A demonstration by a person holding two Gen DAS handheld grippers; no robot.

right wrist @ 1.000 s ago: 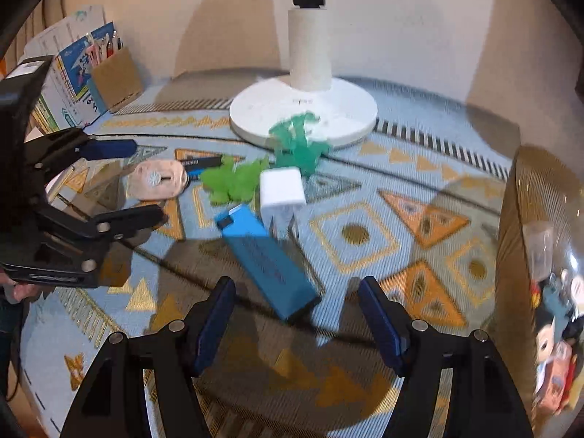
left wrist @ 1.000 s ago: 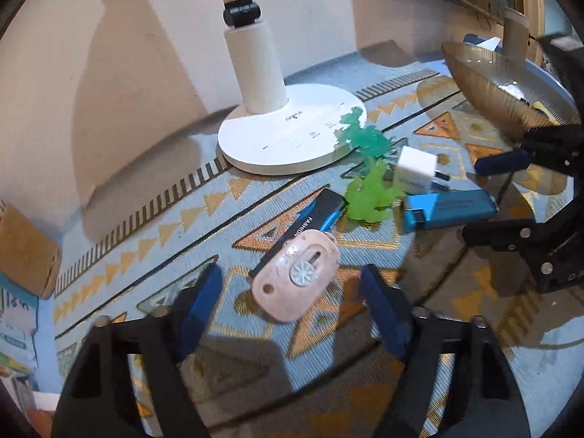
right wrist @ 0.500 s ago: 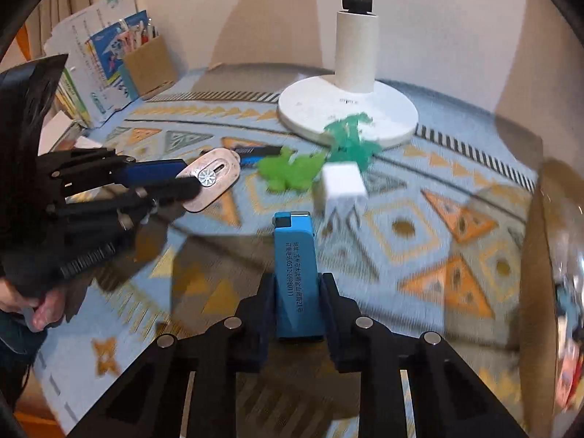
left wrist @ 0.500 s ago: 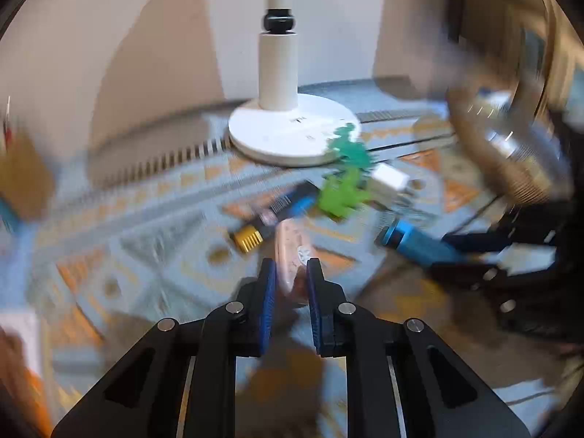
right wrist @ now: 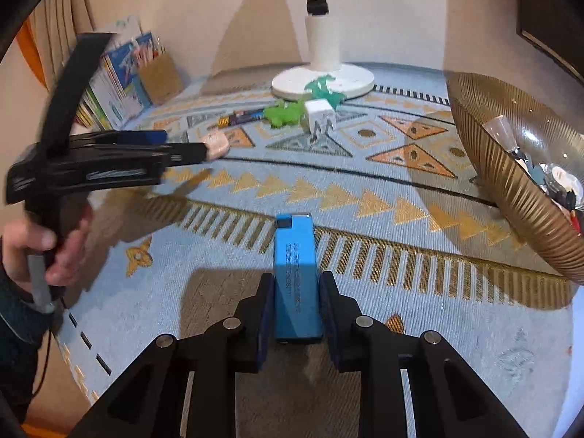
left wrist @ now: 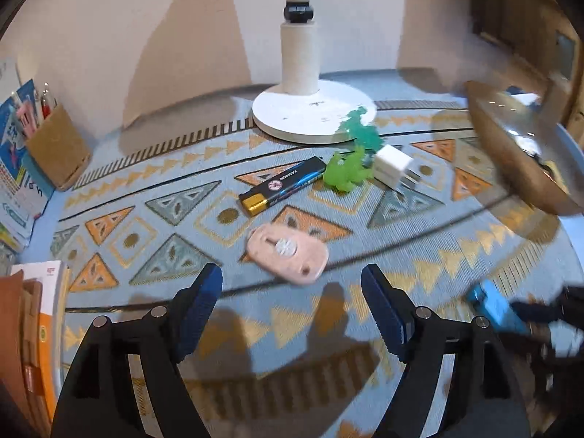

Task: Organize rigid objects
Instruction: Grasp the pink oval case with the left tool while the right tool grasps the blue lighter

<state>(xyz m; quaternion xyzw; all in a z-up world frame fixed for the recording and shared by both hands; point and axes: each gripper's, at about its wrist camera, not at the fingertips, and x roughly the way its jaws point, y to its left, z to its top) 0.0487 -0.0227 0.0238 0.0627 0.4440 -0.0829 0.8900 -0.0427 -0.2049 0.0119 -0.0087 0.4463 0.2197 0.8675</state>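
1. A blue rectangular block [right wrist: 296,273], smooth and box-shaped with a dark notch at its far end, is pinched between the pads of the right gripper [right wrist: 296,323] and held above the patterned woven mat [right wrist: 365,189].
2. A pink flat rounded tag [left wrist: 287,252] with a white disc at its centre lies on the mat just ahead of the left gripper [left wrist: 292,303], whose jaws have just been opening and are now spread with nothing between them.
3. Farther off, a black and blue flat stick with a gold end [left wrist: 283,186], a bright green toy figure [left wrist: 346,172], a darker green figure [left wrist: 359,129] and a white cube-shaped plug [left wrist: 394,166] are clustered near the round white lamp base [left wrist: 310,116].
4. A ribbed brown translucent bowl [right wrist: 511,168] holding small items is seen to the right, well apart from the cluster.
5. A cardboard pen holder [left wrist: 58,153] stands at the left edge of the mat.
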